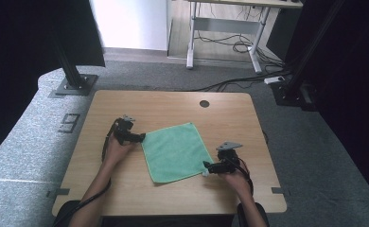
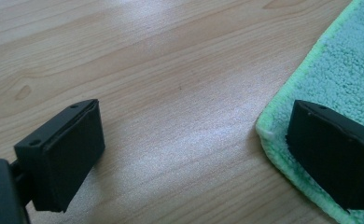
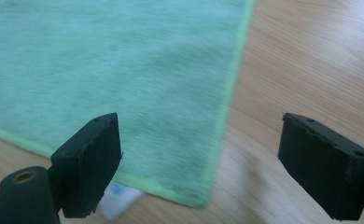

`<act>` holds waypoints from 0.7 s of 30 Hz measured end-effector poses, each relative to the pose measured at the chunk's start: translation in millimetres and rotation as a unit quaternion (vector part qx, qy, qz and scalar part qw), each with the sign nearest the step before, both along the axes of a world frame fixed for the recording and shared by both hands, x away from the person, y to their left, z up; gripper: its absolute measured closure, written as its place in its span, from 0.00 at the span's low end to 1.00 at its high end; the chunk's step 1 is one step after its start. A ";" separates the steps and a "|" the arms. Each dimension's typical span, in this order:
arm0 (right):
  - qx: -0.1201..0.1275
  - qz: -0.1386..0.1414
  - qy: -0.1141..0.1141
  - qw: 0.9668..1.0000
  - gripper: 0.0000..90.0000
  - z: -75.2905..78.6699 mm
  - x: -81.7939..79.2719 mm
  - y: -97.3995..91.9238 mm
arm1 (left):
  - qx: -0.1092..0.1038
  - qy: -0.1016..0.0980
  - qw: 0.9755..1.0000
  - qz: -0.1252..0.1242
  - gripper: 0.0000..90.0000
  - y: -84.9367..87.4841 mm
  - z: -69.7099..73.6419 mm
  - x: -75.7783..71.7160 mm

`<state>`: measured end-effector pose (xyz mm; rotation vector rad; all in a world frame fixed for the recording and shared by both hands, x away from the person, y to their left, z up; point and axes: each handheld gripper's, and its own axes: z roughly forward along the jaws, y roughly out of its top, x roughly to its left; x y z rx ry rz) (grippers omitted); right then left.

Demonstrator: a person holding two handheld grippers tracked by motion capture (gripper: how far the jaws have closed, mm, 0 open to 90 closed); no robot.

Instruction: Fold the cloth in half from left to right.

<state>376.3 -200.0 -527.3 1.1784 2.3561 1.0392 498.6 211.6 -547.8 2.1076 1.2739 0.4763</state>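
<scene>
A green microfibre cloth (image 1: 175,151) lies flat in the middle of the wooden table (image 1: 173,101). My left gripper (image 1: 142,137) rests at the cloth's left corner with its jaws wide apart. In the left gripper view (image 2: 194,154) one jaw sits over the cloth's edge (image 2: 343,70) and the other over bare wood. Over the cloth's near right corner my right gripper (image 1: 205,166) hovers open. In the right gripper view (image 3: 201,163) the cloth (image 3: 101,70) spreads out ahead, its corner lies between the jaws without touching them, and a white label (image 3: 117,200) sticks out beside the left jaw.
A dark round cable hole (image 1: 204,103) sits near the table's far edge. Black frame posts (image 1: 71,71) stand on the grey floor at both back corners. Behind them are a desk's legs (image 1: 190,42) and loose cables (image 1: 234,45).
</scene>
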 end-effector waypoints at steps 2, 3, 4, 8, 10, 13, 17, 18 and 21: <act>-0.002 0.016 0.000 1.000 0.15 1.8 -1.5 7.5 | 0.000 0.000 1.000 0.000 0.05 0.0 0.0 0.0; -0.002 0.025 -0.001 1.000 0.15 2.7 -2.4 13.1 | 0.000 0.000 1.000 0.000 0.05 0.0 0.0 0.0; 0.000 0.031 0.000 1.000 0.15 3.4 -3.2 17.6 | 0.000 0.000 1.000 0.000 0.05 0.0 0.0 0.0; 0.005 0.059 0.001 0.998 0.15 5.2 -7.4 36.8 | 0.000 0.000 1.000 0.000 0.05 0.0 0.0 0.0; 0.008 0.072 0.001 0.997 0.14 6.0 -9.5 45.0 | 0.001 0.000 1.000 -0.001 0.05 0.1 0.1 0.0; 0.015 0.094 0.002 0.996 0.13 7.2 -13.0 59.4 | 0.000 0.000 1.000 -0.001 0.05 0.1 0.0 0.0; 0.014 0.124 0.008 0.992 0.10 7.7 -16.8 80.0 | 0.001 0.000 1.000 0.000 0.05 0.1 0.0 0.0; 0.015 0.133 0.012 0.991 0.10 7.7 -17.8 85.0 | 0.000 -0.001 1.000 0.000 0.05 0.1 -0.2 0.1; 0.014 0.160 0.023 0.987 0.08 6.7 -21.2 100.3 | 0.000 -0.001 1.000 -0.001 0.05 0.1 -0.2 0.1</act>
